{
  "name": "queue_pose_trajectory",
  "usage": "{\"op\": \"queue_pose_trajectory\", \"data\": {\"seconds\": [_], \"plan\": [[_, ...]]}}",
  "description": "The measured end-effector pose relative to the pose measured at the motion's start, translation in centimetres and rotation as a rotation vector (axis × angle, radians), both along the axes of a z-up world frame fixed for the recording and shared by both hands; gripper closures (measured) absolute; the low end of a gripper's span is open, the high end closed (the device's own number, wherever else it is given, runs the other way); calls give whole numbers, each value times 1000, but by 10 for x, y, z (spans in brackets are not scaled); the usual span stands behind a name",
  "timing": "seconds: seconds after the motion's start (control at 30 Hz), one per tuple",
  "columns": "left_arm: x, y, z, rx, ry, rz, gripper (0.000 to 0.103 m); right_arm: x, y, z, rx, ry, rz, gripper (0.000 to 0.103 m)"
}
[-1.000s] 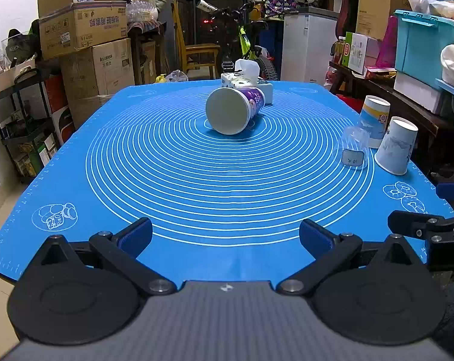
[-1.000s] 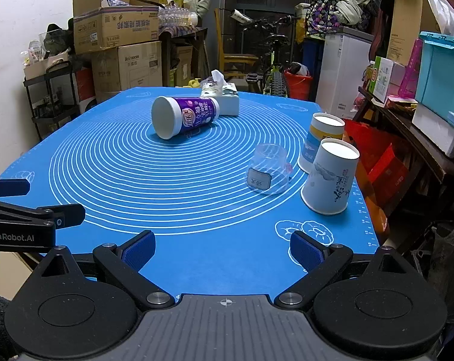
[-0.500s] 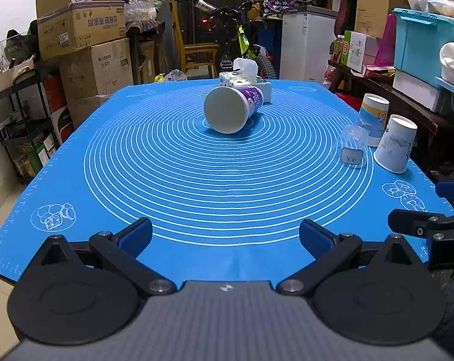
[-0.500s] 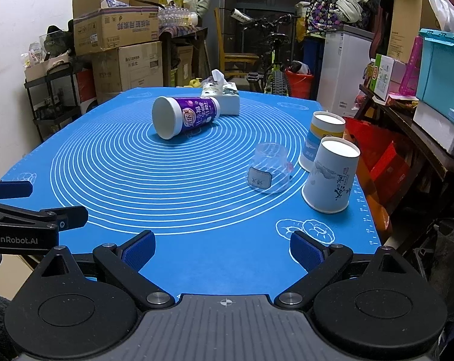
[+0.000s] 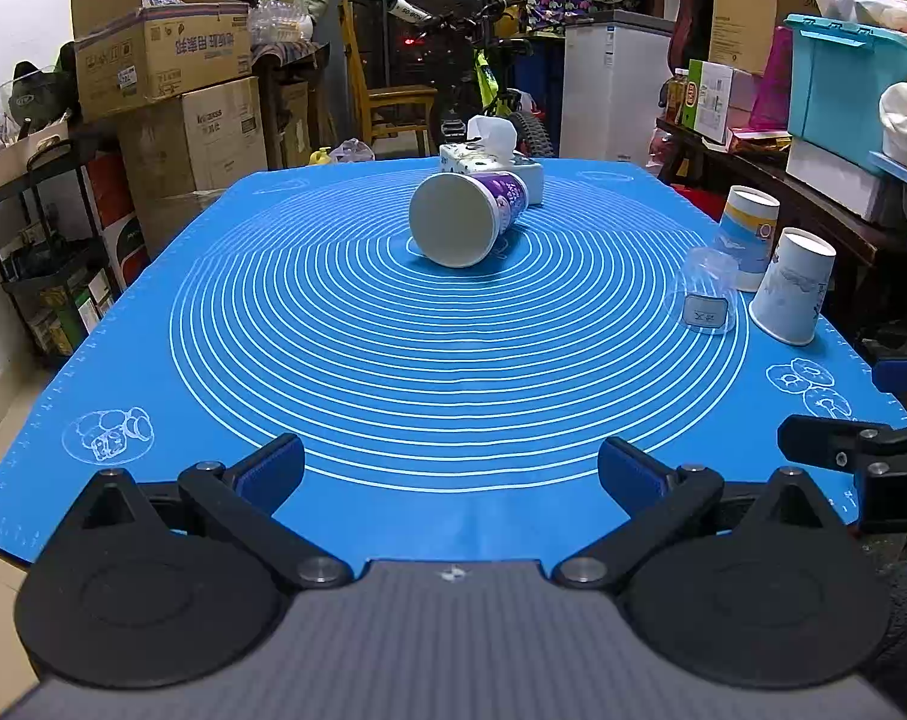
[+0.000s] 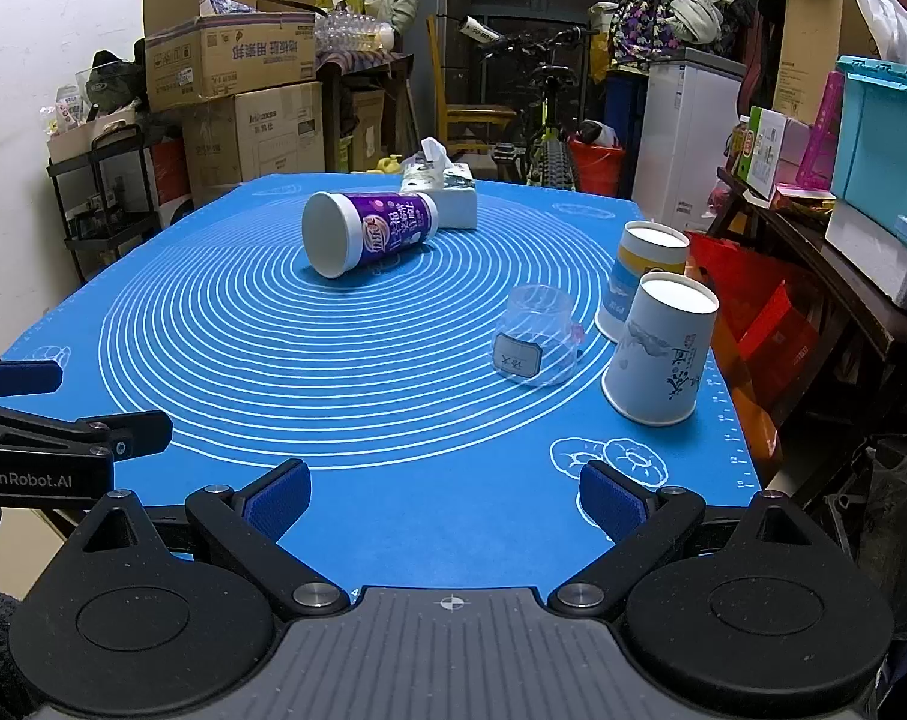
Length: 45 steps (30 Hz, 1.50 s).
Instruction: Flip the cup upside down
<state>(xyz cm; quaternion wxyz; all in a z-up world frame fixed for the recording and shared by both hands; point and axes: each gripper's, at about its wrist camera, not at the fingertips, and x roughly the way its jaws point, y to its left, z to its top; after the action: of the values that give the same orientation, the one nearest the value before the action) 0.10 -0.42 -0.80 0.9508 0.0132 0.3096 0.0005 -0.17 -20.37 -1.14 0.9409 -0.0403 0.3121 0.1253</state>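
A purple and white cup (image 5: 471, 216) lies on its side near the middle of the blue mat (image 5: 393, 348), its white end toward me; it also shows in the right wrist view (image 6: 366, 231). A clear plastic cup (image 6: 534, 339), a white paper cup (image 6: 660, 351) and a blue-yellow paper cup (image 6: 642, 276) stand upside down at the right edge. My left gripper (image 5: 450, 471) is open and empty over the near edge. My right gripper (image 6: 444, 498) is open and empty, to the right of the left one.
A tissue box (image 5: 489, 159) sits just behind the lying cup. The mat's right edge (image 6: 735, 420) drops off beside the paper cups. Cardboard boxes (image 5: 165, 48), a bicycle (image 6: 543, 120) and a shelf of clutter (image 5: 813, 120) surround the table.
Both grippers have drifted slightly, so the view shifts a little. The cups have not moved and both grippers stay open.
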Motion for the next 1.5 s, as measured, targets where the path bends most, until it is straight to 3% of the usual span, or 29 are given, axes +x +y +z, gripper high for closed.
{"op": "queue_pose_trajectory", "data": {"seconds": [0.4, 0.67, 0.97, 1.27, 1.5], "plan": [[5, 2, 5, 22, 5, -3, 0, 3, 0, 3, 7, 1, -2, 7], [27, 4, 14, 33, -31, -7, 0, 30, 4, 17, 17, -31, 4, 7], [79, 1, 21, 151, -112, -34, 0, 88, 14, 36, 23, -69, 1, 7], [151, -6, 26, 214, -144, -49, 0, 160, 16, 41, 10, -55, -46, 8], [224, -21, 19, 268, -59, -122, 0, 200, 11, 27, -20, -28, -78, 8]]}}
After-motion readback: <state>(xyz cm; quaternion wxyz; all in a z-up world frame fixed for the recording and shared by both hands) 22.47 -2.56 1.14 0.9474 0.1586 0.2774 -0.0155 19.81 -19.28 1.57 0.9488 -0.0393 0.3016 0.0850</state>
